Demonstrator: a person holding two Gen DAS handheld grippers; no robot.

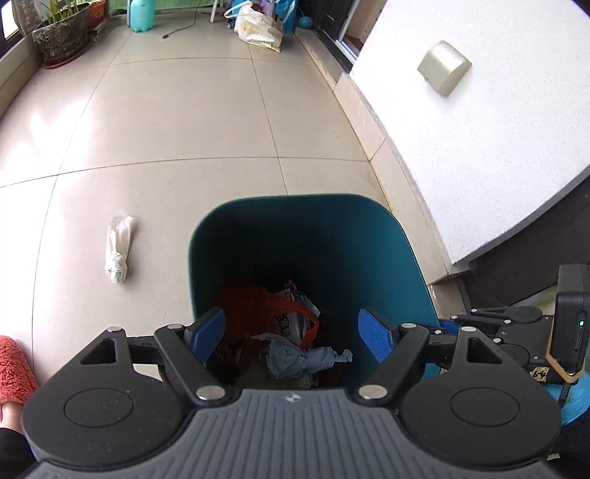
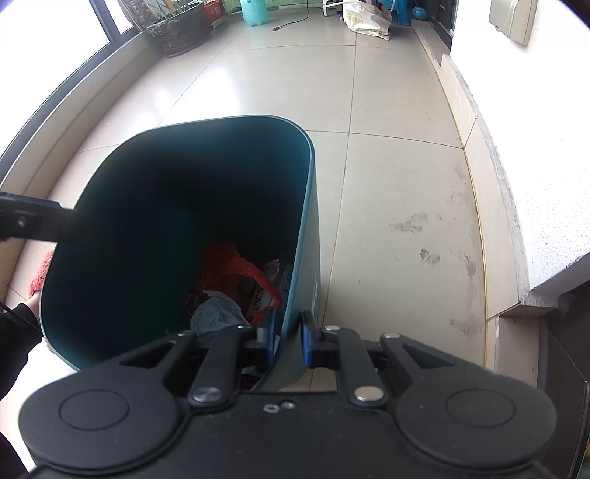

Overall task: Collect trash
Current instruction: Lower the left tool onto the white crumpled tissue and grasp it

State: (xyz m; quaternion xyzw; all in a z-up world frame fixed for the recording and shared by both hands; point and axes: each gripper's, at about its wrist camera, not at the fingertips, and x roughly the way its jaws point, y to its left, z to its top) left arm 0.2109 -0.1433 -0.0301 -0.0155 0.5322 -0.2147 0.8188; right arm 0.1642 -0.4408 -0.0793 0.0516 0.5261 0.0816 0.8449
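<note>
A teal trash bin [image 1: 387,258] stands on the tiled floor. Inside it lie a red plastic bag [image 1: 243,302], a printed wrapper [image 1: 291,317] and a crumpled grey-blue tissue [image 1: 298,359]. My left gripper [image 1: 291,331] is open and empty, held over the bin's mouth. A white crumpled tissue [image 1: 118,248] lies on the floor left of the bin. My right gripper [image 2: 287,335] is shut on the bin's right wall [image 2: 302,239], one finger inside and one outside. The bin's contents also show in the right wrist view: the red bag [image 2: 228,265] and the tissue [image 2: 217,313].
A white wall [image 1: 479,129] with a beige box [image 1: 444,66] runs along the right. A potted plant [image 1: 62,37], a teal bottle [image 1: 142,14] and a cloth bag [image 1: 258,25] stand at the far end. A red slipper [image 1: 14,368] is at the left.
</note>
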